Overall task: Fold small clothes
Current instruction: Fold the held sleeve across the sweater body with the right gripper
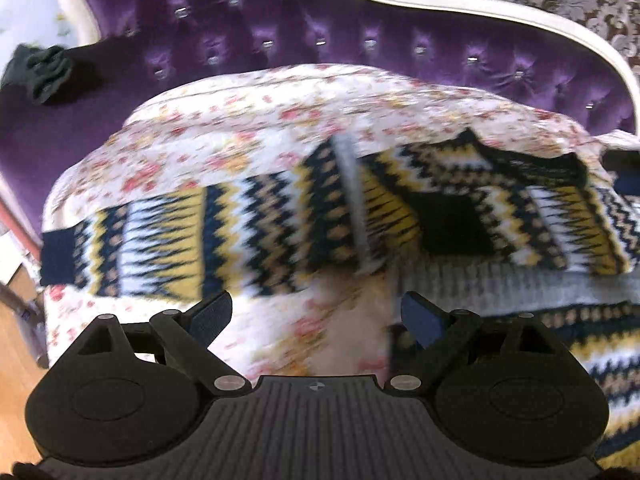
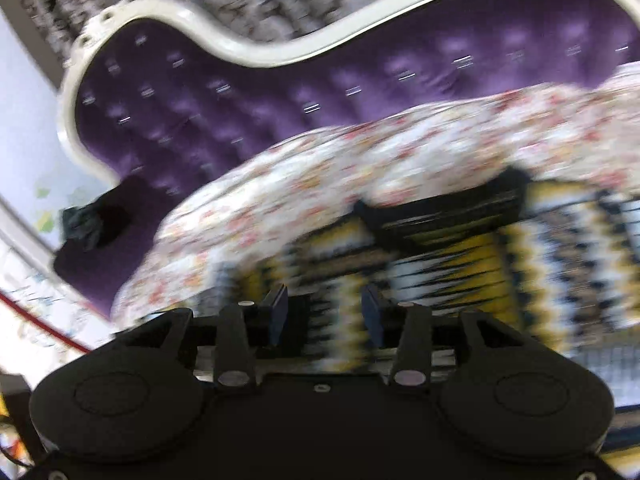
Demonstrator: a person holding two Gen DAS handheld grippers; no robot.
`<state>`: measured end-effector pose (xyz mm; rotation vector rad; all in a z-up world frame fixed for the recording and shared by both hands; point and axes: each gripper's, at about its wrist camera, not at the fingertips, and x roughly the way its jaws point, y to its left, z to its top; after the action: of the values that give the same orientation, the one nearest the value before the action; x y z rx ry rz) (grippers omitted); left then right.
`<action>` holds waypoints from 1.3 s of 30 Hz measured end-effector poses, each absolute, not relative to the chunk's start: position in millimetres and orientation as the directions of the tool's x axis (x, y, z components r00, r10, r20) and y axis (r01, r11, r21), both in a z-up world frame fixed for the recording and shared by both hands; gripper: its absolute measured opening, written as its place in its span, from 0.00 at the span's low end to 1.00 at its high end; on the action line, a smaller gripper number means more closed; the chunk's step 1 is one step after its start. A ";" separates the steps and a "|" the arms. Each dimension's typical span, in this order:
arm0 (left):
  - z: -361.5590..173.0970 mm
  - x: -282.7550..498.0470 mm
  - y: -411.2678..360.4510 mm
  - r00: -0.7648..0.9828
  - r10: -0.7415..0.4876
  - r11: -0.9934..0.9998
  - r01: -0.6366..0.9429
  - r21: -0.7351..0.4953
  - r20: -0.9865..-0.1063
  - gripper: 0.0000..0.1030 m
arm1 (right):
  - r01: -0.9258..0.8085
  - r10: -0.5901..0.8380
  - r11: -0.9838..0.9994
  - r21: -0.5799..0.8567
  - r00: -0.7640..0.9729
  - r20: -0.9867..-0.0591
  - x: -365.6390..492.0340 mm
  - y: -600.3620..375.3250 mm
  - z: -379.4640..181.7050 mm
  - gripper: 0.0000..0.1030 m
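A knitted sweater [image 1: 280, 232] with navy, yellow and white zigzag bands lies spread on a floral bedspread [image 1: 240, 128]. One sleeve stretches to the left and ends in a navy cuff [image 1: 56, 256]. My left gripper [image 1: 316, 316] is wide open just above the bedspread, below the sleeve and beside the sweater's body, with nothing between its fingers. In the blurred right wrist view the sweater [image 2: 480, 264] fills the right side. My right gripper [image 2: 325, 314] hovers low over it with its jaws apart, and the pads do not press on the knit.
A purple tufted backrest [image 1: 320, 28] with a white curved frame rises behind the bedspread [image 2: 320, 168]. A dark crumpled cloth [image 1: 44, 72] lies on the purple seat at far left. Wooden floor [image 1: 16, 352] shows beyond the left edge.
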<state>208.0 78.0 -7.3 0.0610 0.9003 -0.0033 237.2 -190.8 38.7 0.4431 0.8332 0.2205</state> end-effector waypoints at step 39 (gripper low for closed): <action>-37.3 270.9 -4.5 0.579 -0.026 0.964 0.232 0.133 -0.815 0.75 | 0.280 -0.130 0.958 0.061 0.612 -0.780 217.5 -350.5 -18.3 0.23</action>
<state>270.9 -4.5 -37.3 0.2359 0.9440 -0.1525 217.5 -350.5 -18.3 0.1838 0.8814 -0.2380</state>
